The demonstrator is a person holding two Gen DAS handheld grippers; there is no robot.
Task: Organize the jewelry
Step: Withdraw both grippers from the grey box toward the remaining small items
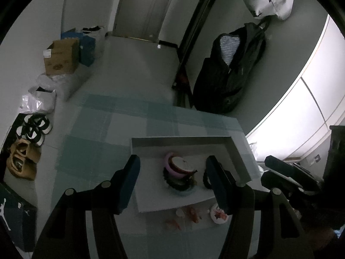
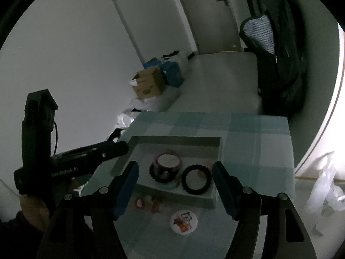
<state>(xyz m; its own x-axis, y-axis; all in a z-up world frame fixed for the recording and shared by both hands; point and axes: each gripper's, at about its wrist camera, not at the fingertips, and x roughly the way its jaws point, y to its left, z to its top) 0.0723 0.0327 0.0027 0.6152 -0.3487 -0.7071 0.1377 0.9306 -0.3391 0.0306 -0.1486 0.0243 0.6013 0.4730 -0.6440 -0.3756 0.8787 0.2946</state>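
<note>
Left gripper [image 1: 173,181]: fingers spread wide, nothing between them; hovering over the near part of the tray; seen from the right wrist view as a dark body at the tray's left edge.
Right gripper [image 2: 175,185]: fingers likewise spread wide and empty; poised above the tray's near rim.
Tray [image 2: 176,140]: shallow, pale, rectangular, with low walls; resting on the checked tablecloth.
Stack of bangles [image 2: 166,168]: inside the tray, left of centre; pink ring uppermost around a pale disc, dark beaded ring lower, pale blue ring at the base.
Black beaded bracelet [image 2: 195,179]: lying flat in the tray, just right of the stack, close to the near wall; partly hidden behind the right finger in the left wrist view.
Small orange item [image 2: 208,163]: inside the tray beyond the black bracelet; too blurred to identify.
Round white badge [image 2: 183,221]: on the cloth outside the tray, near side; red and dark print on its face.
Small red pieces [image 2: 148,202]: loose on the cloth just outside the tray's near wall, left of the badge; shapes unclear.
Tablecloth [image 2: 254,133]: teal and white checks, covering the table.
Cardboard box [image 1: 61,57]: on the floor by the far wall, beside blue boxes.
Black jacket [image 1: 230,69]: hanging against the wall beyond the table.
Shoes [image 1: 35,129]: on the floor at the left.
</note>
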